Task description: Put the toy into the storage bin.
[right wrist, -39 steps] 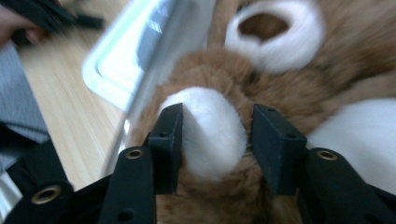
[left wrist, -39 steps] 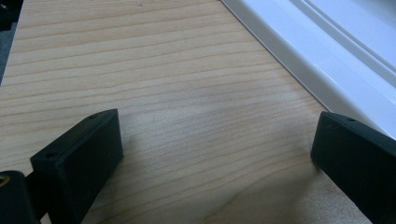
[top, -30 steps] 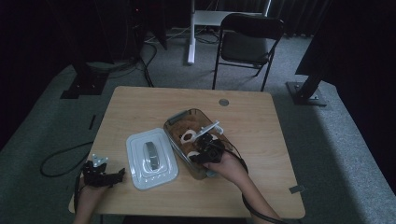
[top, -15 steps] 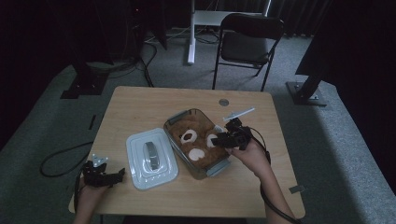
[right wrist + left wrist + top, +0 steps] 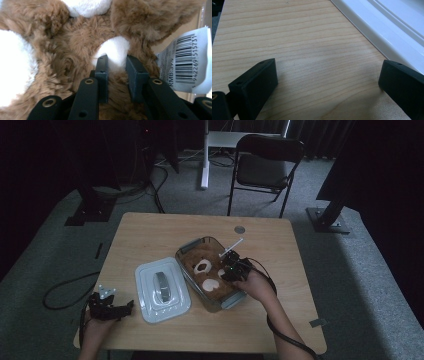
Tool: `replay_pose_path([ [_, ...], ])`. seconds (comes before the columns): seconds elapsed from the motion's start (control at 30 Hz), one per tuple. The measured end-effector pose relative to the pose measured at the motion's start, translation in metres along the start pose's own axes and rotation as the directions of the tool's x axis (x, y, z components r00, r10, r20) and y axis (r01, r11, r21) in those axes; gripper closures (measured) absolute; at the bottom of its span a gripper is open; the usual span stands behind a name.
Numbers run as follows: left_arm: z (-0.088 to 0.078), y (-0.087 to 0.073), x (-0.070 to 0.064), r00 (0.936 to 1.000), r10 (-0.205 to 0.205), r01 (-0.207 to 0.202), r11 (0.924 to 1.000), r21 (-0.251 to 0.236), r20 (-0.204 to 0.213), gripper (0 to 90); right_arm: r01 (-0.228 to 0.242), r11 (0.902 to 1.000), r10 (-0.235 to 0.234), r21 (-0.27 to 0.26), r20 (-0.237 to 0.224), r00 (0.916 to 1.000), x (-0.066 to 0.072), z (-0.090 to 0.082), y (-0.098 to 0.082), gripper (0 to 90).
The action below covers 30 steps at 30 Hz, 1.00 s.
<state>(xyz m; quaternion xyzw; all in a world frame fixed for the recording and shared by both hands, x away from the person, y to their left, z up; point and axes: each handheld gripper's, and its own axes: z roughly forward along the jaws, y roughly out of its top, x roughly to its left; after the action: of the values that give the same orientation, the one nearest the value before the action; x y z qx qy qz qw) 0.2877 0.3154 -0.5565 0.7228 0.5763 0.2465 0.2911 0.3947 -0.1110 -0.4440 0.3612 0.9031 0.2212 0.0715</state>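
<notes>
Right gripper view—fingers (image 5: pixel 137 72) pinch plush toy (image 5: pixel 75 50), seemingly angled down.

One clear container (image 5: pixel 189 247) is counted at the bench (image 5: pixel 150 232) centre, holding one brown plush toy (image 5: pixel 210 275) with one barcode tag (image 5: pixel 186 61). One white lid (image 5: pixel 162 289) is noted to its left. Two tools are recorded, left (image 5: pixel 107 307) and right (image 5: pixel 234 269). One chair (image 5: pixel 265 160) is counted beyond the far edge.

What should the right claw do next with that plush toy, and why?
Probably lift. The right claw is pinched on a white patch of the brown plush toy, which lies in the clear container, whose white lid sits off beside it.
</notes>
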Motion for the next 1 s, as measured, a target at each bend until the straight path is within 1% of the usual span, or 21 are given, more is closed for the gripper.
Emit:
replay_pose_path([
  [0.13, 0.000, 0.000, 0.000, 1.0000, -0.001, 0.001, 1.0000, 0.000, 0.000, 2.8, 0.009, 0.9998, -0.008, -0.019, 0.039, 0.9992, 0.005, 0.000, -0.001, 72.0],
  [0.2, 0.000, 0.000, 0.000, 1.0000, 0.000, 0.000, 1.0000, 0.000, 0.000, 2.8, -0.007, 0.9965, 0.009, -0.083, 0.028, 0.9996, 0.004, -0.009, -0.002, 67.9],
  [0.23, 0.000, 0.000, 0.000, 1.0000, -0.001, 0.001, 1.0000, 0.000, 0.001, 2.8, -0.024, 0.9865, 0.020, -0.162, -0.028, 0.9994, -0.001, -0.024, -0.006, 66.5],
  [0.27, 0.000, 0.000, 0.000, 1.0000, -0.001, 0.001, 1.0000, 0.000, 0.001, 2.7, -0.024, 0.9865, 0.020, -0.162, -0.028, 0.9994, -0.001, -0.024, -0.006, 66.5],
  [0.3, 0.000, 0.000, 0.000, 1.0000, 0.000, 0.000, 1.0000, 0.000, 0.001, 2.8, -0.042, 0.9695, 0.031, -0.242, -0.047, 0.9984, -0.006, -0.040, -0.012, 59.3],
  [0.33, 0.000, 0.000, 0.000, 1.0000, 0.000, 0.000, 1.0000, 0.000, 0.001, 2.8, -0.042, 0.9695, 0.031, -0.242, -0.047, 0.9984, -0.006, -0.040, -0.012, 59.3],
  [0.37, 0.000, 0.000, 0.000, 1.0000, -0.001, 0.001, 1.0000, -0.001, 0.001, 2.8, -0.076, 0.9443, 0.061, -0.320, -0.058, 0.9965, -0.011, -0.054, -0.018, 51.3],
  [0.4, 0.000, 0.000, 0.000, 1.0000, -0.001, 0.001, 1.0000, -0.001, 0.001, 2.8, -0.076, 0.9443, 0.061, -0.320, -0.058, 0.9965, -0.011, -0.054, -0.018, 51.3],
  [0.43, 0.000, 0.000, 0.000, 1.0000, -0.001, 0.001, 1.0000, 0.000, 0.000, 2.8, -0.113, 0.9132, 0.102, -0.391, -0.048, 0.9936, -0.017, -0.065, -0.023, 40.4],
  [0.47, 0.000, 0.000, 0.000, 1.0000, -0.001, 0.001, 1.0000, 0.000, 0.000, 2.8, -0.113, 0.9132, 0.102, -0.391, -0.048, 0.9936, -0.017, -0.065, -0.023, 40.4],
  [0.5, 0.000, 0.000, 0.000, 1.0000, -0.006, 0.006, 1.0000, -0.002, -0.002, 2.8, -0.160, 0.8743, 0.162, -0.458, -0.034, 0.9862, -0.026, -0.075, -0.029, 31.4],
  [0.53, 0.000, 0.000, 0.000, 1.0000, -0.006, 0.006, 1.0000, -0.002, -0.002, 2.8, -0.160, 0.8743, 0.162, -0.458, -0.034, 0.9862, -0.026, -0.075, -0.029, 31.4],
  [0.57, 0.000, 0.000, 0.000, 1.0000, -0.007, 0.007, 1.0000, -0.002, -0.002, 2.8, -0.189, 0.8498, 0.198, -0.492, -0.035, 0.9796, -0.035, -0.079, -0.034, 18.8],
  [0.67, 0.000, 0.000, 0.000, 1.0000, -0.006, 0.006, 1.0000, -0.001, -0.004, 2.8, -0.192, 0.8472, 0.206, -0.495, -0.028, 0.9782, -0.044, -0.080, -0.041, 13.3],
  [0.73, 0.000, 0.000, -0.001, 1.0000, -0.007, 0.007, 1.0000, -0.001, -0.004, 2.8, -0.196, 0.8333, 0.247, -0.517, 0.030, 0.9686, -0.051, -0.079, -0.047, 12.8],
  [0.77, 0.000, 0.000, -0.001, 1.0000, -0.005, 0.005, 1.0000, 0.000, -0.003, 2.8, -0.218, 0.8222, 0.290, -0.526, 0.058, 0.9554, -0.061, -0.074, -0.055, 12.6],
  [0.8, 0.000, 0.000, -0.001, 1.0000, -0.005, 0.005, 1.0000, 0.000, -0.003, 2.8, -0.218, 0.8222, 0.290, -0.526, 0.058, 0.9554, -0.061, -0.074, -0.055, 12.6],
  [0.83, 0.000, 0.001, 0.000, 1.0000, -0.001, 0.001, 1.0000, 0.003, 0.001, 2.8, -0.250, 0.8190, 0.342, -0.516, 0.089, 0.9353, -0.072, -0.066, -0.062, 12.5],
  [0.87, 0.000, 0.001, 0.000, 1.0000, -0.001, 0.001, 1.0000, 0.003, 0.001, 2.8, -0.250, 0.8190, 0.342, -0.516, 0.089, 0.9353, -0.072, -0.066, -0.062, 12.5],
  [0.9, 0.000, 0.001, 0.000, 1.0000, -0.007, 0.007, 1.0000, 0.007, -0.001, 2.8, -0.276, 0.8201, 0.383, -0.501, 0.124, 0.9152, -0.082, -0.055, -0.069, 12.4],
  [1.0, 0.000, 0.001, 0.000, 0.9999, -0.012, 0.012, 0.9999, 0.002, -0.006, 2.8, -0.325, 0.8110, 0.420, -0.487, 0.098, 0.9023, -0.094, -0.038, -0.077, 12.4],
])
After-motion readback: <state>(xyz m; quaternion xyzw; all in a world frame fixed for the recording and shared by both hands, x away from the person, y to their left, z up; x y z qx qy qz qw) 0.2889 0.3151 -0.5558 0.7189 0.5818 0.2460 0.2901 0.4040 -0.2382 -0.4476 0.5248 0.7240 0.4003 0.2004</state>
